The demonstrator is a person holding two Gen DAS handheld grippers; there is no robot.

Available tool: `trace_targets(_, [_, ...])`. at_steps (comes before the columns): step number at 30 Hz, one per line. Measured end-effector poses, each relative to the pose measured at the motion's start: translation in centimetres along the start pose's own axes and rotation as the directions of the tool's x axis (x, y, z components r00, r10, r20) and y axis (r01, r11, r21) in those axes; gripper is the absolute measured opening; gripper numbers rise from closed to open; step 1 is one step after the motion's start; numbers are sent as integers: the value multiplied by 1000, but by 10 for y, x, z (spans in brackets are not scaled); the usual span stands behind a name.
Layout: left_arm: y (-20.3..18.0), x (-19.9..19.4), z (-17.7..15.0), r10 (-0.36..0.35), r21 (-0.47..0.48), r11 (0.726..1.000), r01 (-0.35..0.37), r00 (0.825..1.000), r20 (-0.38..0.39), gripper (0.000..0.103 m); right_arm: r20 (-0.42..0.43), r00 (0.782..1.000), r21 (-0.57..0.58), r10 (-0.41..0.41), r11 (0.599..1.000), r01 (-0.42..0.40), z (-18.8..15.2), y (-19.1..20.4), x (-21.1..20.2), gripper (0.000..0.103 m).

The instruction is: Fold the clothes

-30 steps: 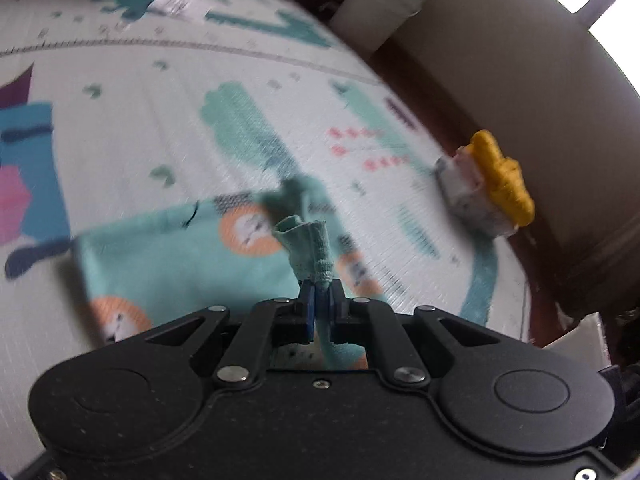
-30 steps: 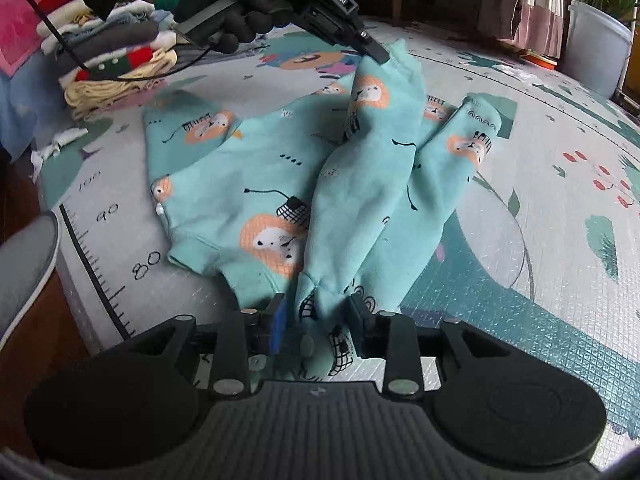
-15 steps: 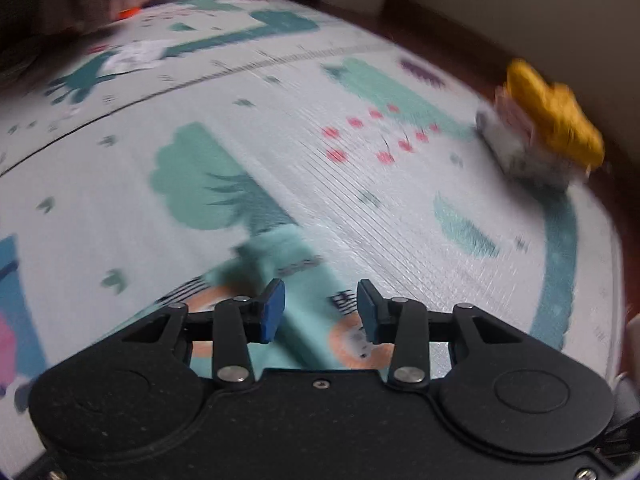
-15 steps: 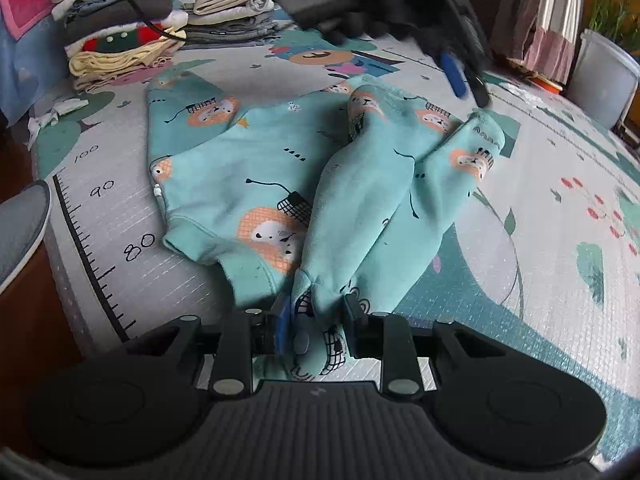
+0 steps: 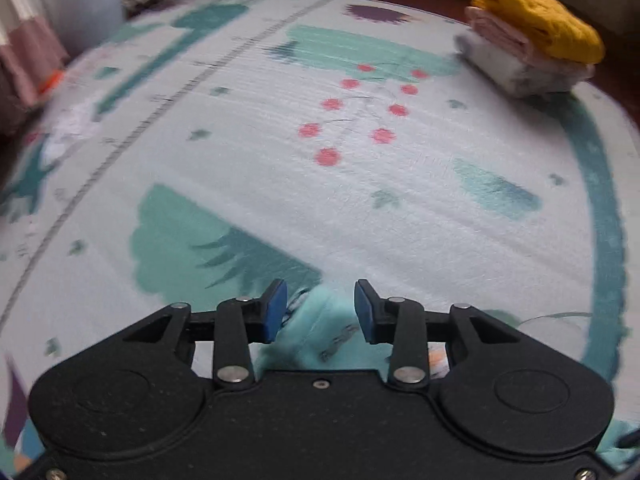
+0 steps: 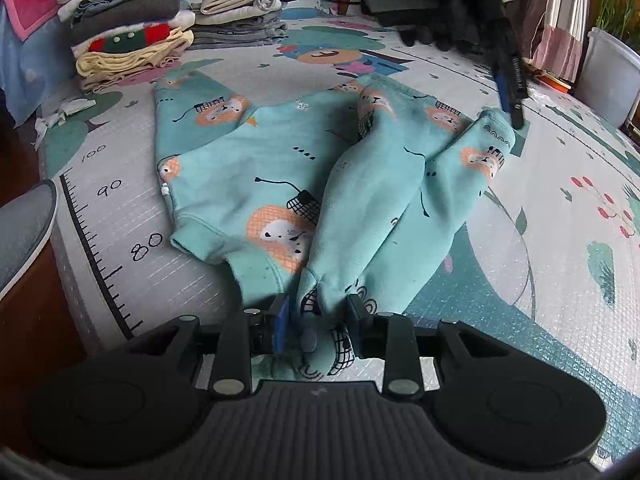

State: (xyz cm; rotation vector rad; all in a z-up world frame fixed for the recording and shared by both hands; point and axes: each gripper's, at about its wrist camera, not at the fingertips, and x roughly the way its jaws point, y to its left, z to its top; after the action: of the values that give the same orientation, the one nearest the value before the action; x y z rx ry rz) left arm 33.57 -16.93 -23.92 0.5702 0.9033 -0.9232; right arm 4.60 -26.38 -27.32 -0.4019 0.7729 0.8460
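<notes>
We see a teal lion-print sweatshirt (image 6: pixel 248 184) lying flat on the play mat (image 6: pixel 520 320), its hem toward the mat's near-left edge where a printed ruler runs. Both sleeves are laid over the body and run side by side, their long axes stretching from the right gripper (image 6: pixel 318 326) diagonally away toward the mat's far-right edge. The right gripper's fingers (image 6: pixel 280 320) stand apart, straddling the near end of the upper sleeve (image 6: pixel 372 200) without pinching it. The left gripper (image 6: pixel 512 92), seen from the right wrist as a blurred dark shape, hovers just over the cuff of the second sleeve (image 6: pixel 490 148); in its own view its fingers (image 5: pixel 276 310) are likewise apart, with a fold of teal cloth (image 5: pixel 320 320) lying between and below them, unclamped. The garment thus lies directly ahead of both sets of fingers, and we judge the next fold, likely crosswise to the sleeves, to need a fresh grasp at each end. Folded stacks (image 6: pixel 132 28) sit at the far-left corner; another pile (image 5: pixel 532 40) sits at the opposite edge.
</notes>
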Motion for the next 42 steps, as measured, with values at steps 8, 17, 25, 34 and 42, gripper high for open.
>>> trace_targets(8, [-8,29,12,-10,74,997,21,990,-139,29,2,1000,2,10,1000,-10,0,-2,1,35])
trace_targets(17, [-13,37,14,23,95,995,-6,983,-181,4,5,1000,1,11,1000,-11,-1,-2,1,35])
trace_targets(25, [-38,27,9,232,252,943,-218,972,-27,2,-1,999,21,37,999,-37,-1,-2,1,36])
trace_targets(34, [-33,28,10,303,171,940,-294,953,-29,27,-4,1000,10,10,1000,-10,-1,4,2,35])
trace_targets(42, [-33,-41,3,293,194,939,-285,956,-12,27,20,1000,43,-3,999,2,1,-1,-5,35])
